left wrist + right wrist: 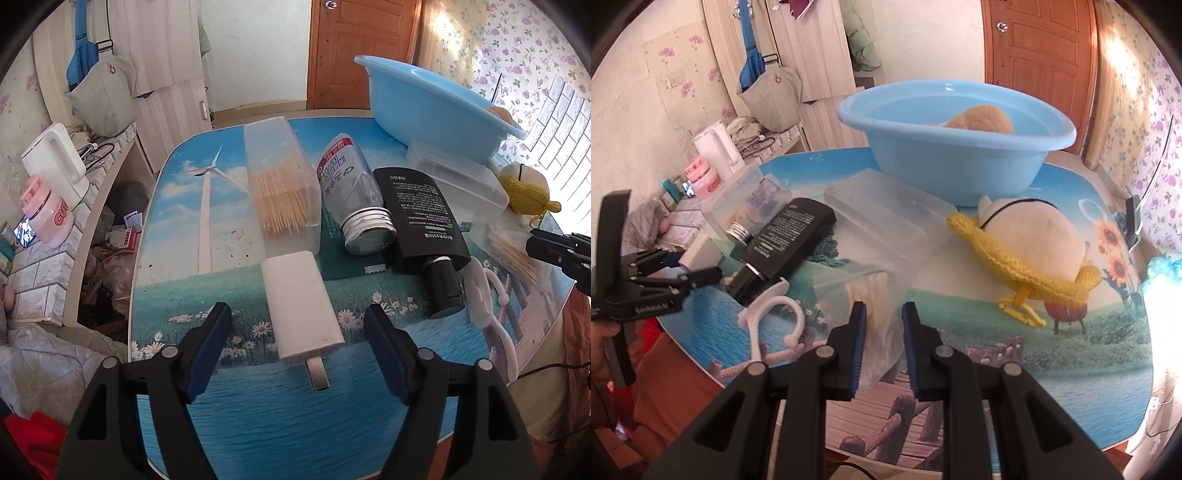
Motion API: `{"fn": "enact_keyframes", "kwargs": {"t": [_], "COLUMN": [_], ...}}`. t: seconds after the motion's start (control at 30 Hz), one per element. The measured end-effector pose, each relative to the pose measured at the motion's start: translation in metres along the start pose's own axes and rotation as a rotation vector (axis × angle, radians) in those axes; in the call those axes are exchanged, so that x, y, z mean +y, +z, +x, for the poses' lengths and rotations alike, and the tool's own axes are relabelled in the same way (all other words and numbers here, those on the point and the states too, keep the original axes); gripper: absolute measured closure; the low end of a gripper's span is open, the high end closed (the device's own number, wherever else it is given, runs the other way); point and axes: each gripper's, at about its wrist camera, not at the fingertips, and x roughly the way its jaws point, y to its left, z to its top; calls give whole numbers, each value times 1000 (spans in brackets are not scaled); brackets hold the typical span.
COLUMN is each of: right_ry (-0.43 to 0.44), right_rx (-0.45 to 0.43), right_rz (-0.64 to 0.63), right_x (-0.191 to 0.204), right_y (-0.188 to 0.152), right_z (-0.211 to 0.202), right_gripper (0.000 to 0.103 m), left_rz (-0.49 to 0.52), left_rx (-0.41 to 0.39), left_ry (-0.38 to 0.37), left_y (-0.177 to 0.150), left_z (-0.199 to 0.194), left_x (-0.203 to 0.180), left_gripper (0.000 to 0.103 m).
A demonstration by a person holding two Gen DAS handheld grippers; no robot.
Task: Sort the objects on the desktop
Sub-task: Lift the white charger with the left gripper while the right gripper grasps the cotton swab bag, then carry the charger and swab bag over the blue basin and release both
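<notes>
2 grippers above 1 picture-printed table, both angled down at its clutter.

Farthest back and biggest: blue basin, with a tan round lump inside. Just in front, touching its base: clear lidded box. Beside that, toward the right edge: white plush wrapped in yellow knit.

Left of centre, lying side by side and lengthwise: tall clear box half full of toothpicks, then silver-capped bottle, then black bottle with its cap toward the camera. Black bottle rests against the silver cap.

Left gripper: spread wide, holding nothing. White block flat on the table between the 2 pads, clear of both, its far end touching the tall clear box and a metal tab poking out of its near end.

Near the black cap: white plastic hook, flat on the table.

Right gripper: drawn almost together, pinching the near end of a clear toothpick packet, close to the table's near edge.
</notes>
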Motion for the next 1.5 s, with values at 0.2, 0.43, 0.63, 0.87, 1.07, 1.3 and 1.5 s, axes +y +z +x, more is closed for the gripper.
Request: {"fn": "enact_keyframes", "kwargs": {"t": [0.2,0.43,0.63,0.87,1.07,1.3,1.5], "right_ry": [-7,-22,-25,-1,19,49,68], "right_rx": [19,48,48,48,24,-15,-63], "right_rz": [-5,-62,-75,-69,-62,-44,-45], "right_x": [3,15,15,13,12,11,14], "right_y": [-1,-4,-7,-8,-8,-3,5], "right_z": [5,16,20,20,13,-1,-17], "right_gripper": [67,65,66,75,86,88,88], "left_rz": [-3,-16,4,41,33,40,71], "left_rx": [3,18,-37,-71,-67,-91,-148], "left_ry": [7,16,3,-24,-43,-50,-66], "left_y": [-4,-3,-8,-7,-7,-3,12], "left_z": [4,5,-2,-9,-10,-24,-51], "left_x": [-3,0,2,-5,-7,-15,-27], "left_gripper": [0,0,12,71,79,79,79]}}
